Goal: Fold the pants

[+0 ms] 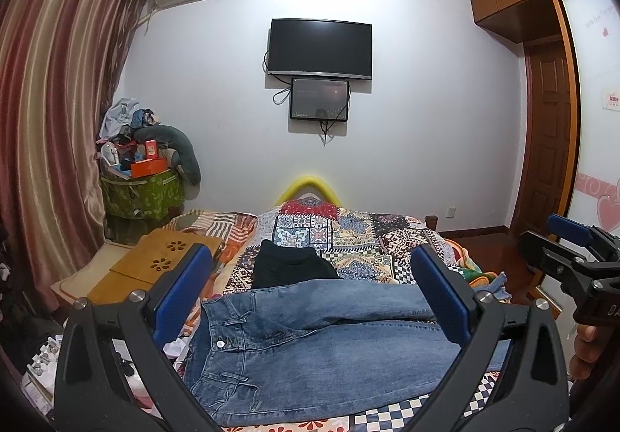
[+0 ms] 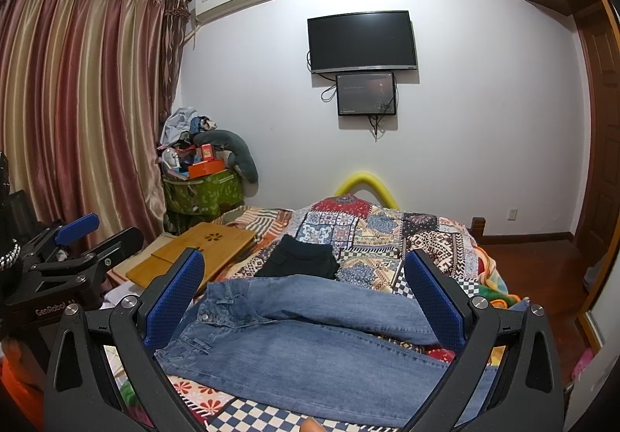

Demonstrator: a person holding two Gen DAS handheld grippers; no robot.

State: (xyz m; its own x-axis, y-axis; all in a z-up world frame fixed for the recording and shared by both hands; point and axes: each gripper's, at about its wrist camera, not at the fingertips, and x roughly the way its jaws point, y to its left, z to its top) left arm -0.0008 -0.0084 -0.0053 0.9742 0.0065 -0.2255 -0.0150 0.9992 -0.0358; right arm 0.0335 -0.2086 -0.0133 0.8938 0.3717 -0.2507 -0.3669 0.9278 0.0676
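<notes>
Blue jeans (image 1: 310, 346) lie flat across the patchwork bedspread (image 1: 360, 234), waistband to the left, legs running right; they also show in the right wrist view (image 2: 310, 339). A folded black garment (image 1: 290, 265) lies just behind them and shows in the right wrist view too (image 2: 302, 259). My left gripper (image 1: 310, 292) is open and empty, held above the jeans. My right gripper (image 2: 306, 292) is open and empty above the jeans as well. Each gripper appears at the edge of the other's view, the right one (image 1: 573, 257) and the left one (image 2: 77, 249).
A bamboo lap tray (image 1: 162, 257) lies on the bed's left side. A green basket piled with clutter (image 1: 143, 191) stands by the curtain. A TV (image 1: 319, 48) hangs on the far wall. A wooden wardrobe and door (image 1: 546, 121) stand at right.
</notes>
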